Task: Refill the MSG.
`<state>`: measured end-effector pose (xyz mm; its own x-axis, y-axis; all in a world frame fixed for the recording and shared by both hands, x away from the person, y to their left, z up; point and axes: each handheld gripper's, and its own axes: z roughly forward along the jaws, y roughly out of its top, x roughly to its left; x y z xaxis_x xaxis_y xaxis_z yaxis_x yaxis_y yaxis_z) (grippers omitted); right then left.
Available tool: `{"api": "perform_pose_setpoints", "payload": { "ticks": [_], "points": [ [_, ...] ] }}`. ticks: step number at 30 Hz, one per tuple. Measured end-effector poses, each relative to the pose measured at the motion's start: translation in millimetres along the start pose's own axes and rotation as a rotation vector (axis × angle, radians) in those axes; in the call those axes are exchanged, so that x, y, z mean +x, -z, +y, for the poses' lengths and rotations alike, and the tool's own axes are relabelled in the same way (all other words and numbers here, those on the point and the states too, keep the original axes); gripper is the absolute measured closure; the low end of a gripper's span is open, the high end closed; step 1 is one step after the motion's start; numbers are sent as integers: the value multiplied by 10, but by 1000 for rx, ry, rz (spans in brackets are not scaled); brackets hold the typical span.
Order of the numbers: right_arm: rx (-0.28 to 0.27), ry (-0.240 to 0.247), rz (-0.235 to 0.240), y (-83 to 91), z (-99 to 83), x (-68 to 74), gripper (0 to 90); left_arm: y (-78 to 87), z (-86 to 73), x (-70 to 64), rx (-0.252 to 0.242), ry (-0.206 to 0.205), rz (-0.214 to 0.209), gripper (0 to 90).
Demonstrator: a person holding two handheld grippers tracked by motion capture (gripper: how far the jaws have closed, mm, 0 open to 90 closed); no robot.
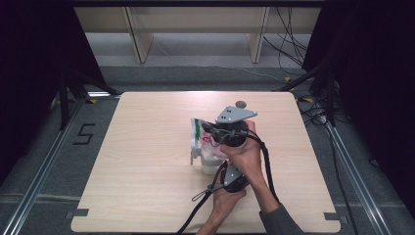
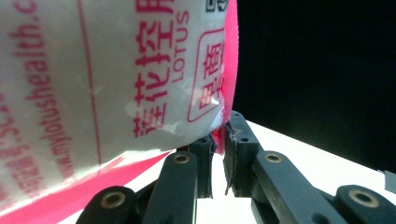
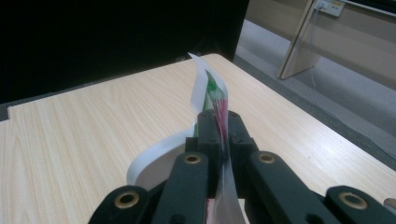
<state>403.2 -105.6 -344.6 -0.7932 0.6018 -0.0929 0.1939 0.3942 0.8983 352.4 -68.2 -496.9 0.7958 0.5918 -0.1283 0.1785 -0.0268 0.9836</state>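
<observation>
Left gripper (image 2: 218,140) — clamped on white pink-printed plastic bag (image 2: 116,79) edge | right gripper (image 3: 223,126) — pinching same bag | above pale wooden bench (image 1: 147,161)

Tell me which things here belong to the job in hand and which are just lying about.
In the job:
- bag, white with pink print, held up over the table
- left tool, shut on the bag's pink edge
- right tool, shut on the bag's edge

Lying about:
- small grey disc on the table
- cables on the floor behind
</observation>
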Motion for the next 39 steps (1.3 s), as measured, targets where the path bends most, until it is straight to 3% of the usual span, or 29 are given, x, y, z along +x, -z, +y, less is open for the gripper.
{"api": "perform_pose_setpoints", "payload": {
  "ticks": [3, 10, 15, 17, 24, 25, 26, 27, 29, 31, 39],
  "points": [
    [0, 13, 7, 8, 2, -22, 890, 1, -2, 2, 2, -3, 1, 819],
    [-16, -22, 13, 30, -11, -45, 894, 0, -9, 0, 4, -1, 0, 819],
    [-21, -16, 30, 50, -10, -77, 894, 6, -7, 1, 5, 2, -9, 819],
    [-30, -38, 22, 72, -13, -84, 895, 9, -6, 2, 7, -1, -7, 819],
    [-57, -40, 30, 140, -13, -141, 897, 29, -13, 15, 28, -35, -2, 821],
    [-62, -55, 13, 163, -16, -145, 897, 36, -14, 24, 37, -44, -2, 821],
    [-70, -45, 17, 171, -14, -161, 897, 45, -11, 38, 14, -68, 35, 821],
    [-76, -54, 21, 187, -13, -165, 897, 52, -16, 37, 0, -61, 59, 822],
    [-83, -86, 22, 230, -13, -175, 898, 61, -17, 42, 3, -65, 65, 822],
    [-101, -68, 22, 260, -11, -207, 898, 65, -17, 40, 1, -67, 64, 822],
    [-133, -100, 36, 368, -33, -257, 899, 99, -27, 43, 17, -88, 76, 825]
  ]
}}
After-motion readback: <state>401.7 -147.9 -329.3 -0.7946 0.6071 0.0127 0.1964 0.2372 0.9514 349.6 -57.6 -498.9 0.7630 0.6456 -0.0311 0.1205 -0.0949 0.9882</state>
